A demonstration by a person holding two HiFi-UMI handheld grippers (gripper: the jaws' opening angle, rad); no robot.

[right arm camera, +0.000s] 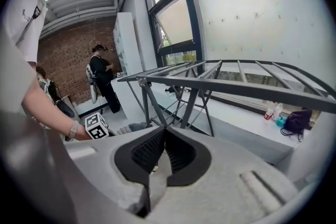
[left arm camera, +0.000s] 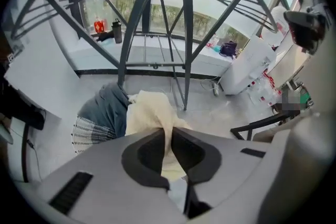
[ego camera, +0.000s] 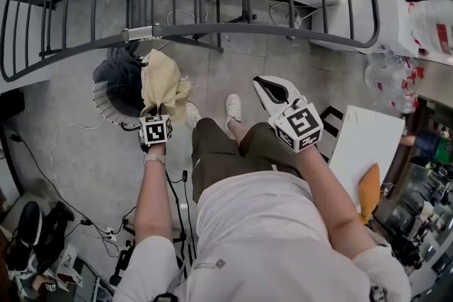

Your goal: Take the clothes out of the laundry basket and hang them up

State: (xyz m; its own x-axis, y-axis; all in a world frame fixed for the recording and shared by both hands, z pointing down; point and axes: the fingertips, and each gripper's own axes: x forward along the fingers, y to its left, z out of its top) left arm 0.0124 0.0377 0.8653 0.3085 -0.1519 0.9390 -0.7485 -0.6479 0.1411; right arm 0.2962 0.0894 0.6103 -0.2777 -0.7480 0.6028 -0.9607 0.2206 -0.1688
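Where the left gripper is concerned, its jaws stand closed on a fold of the cream garment, which is pinched between the pads and hangs down beyond them; in the head view that garment drapes over the right-hand edge of the laundry basket, against a dark grey garment piled inside; whether the cream cloth's lower end is clear of the basket cannot be told.

Right gripper: jaws together, ribbed pads meeting, nothing between them; it is held above the person's right thigh, well apart from the basket.

Basket: round, with a pale ribbed wall; it stands on the floor, just below the near rail of the drying rack as the head view shows it; the rack is of dark grey metal bars, on crossed legs.

Floor: smooth grey concrete; loose cables trail across it at the left; the person's white shoes are planted between the basket and the right gripper.

Room: a tall window stands behind the rack; a white ledge runs below the glass and carries a red container and a dark bottle; a brick wall closes the far end, where another person stands; a white panel lies at the wearer's right, beside cluttered shelving.
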